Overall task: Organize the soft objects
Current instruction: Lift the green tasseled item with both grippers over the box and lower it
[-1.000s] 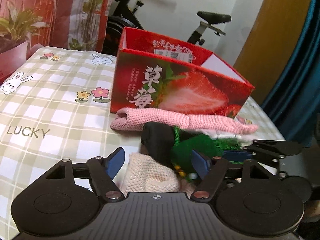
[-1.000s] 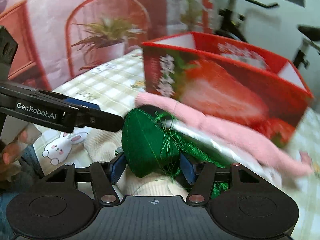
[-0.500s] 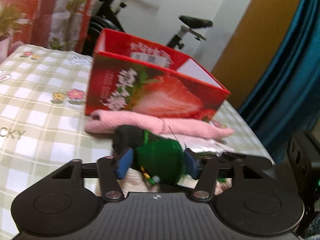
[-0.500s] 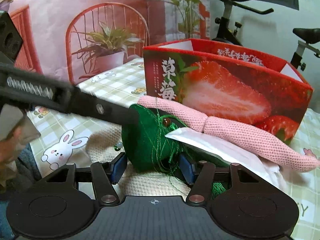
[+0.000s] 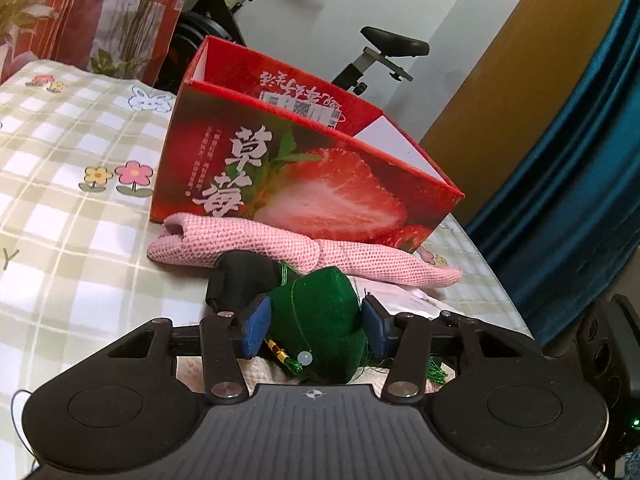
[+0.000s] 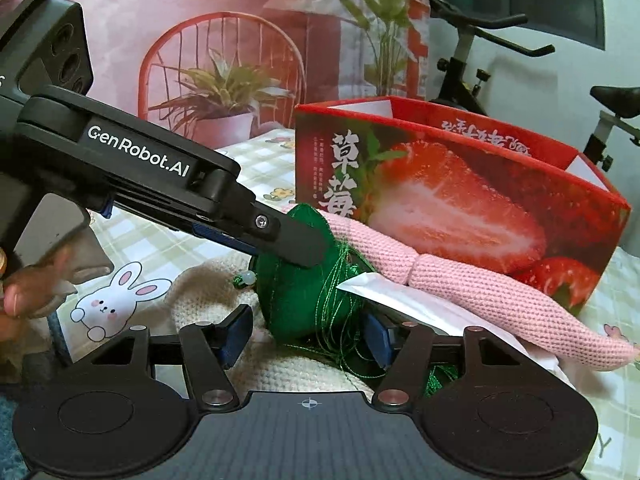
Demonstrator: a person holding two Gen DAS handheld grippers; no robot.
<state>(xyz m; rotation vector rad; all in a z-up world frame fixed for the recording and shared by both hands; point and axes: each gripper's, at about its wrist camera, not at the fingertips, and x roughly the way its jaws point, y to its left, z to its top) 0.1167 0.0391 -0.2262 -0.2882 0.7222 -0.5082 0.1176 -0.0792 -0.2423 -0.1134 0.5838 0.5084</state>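
**Green pouch pinched at the table's near edge**

The left gripper (image 5: 314, 330) has its blue pads closed against both sides of a dark green felt pouch with tassel threads and a pale bead (image 5: 320, 316), so the pouch is held between them. In the right wrist view the same pouch (image 6: 292, 292) sits between the fingers of the right gripper (image 6: 308, 336), whose jaws stand wider than the pouch with a gap on each side, gripping nothing.

At 12 o'clock from the pouch a long pink knitted roll (image 5: 280, 250) lies along the front wall of an open red cardboard box printed with a strawberry (image 5: 304, 184), touching it. A black soft item (image 5: 240, 276) rests at 11 o'clock, just beside the pouch. A cream knitted cloth (image 6: 256, 364) lies under it, and a white flat packet (image 6: 404, 296) is at 3 o'clock.

The checked tablecloth with flowers and rabbits (image 5: 60, 216) is bare toward 9 o'clock; the table's edge falls away at 3 o'clock.
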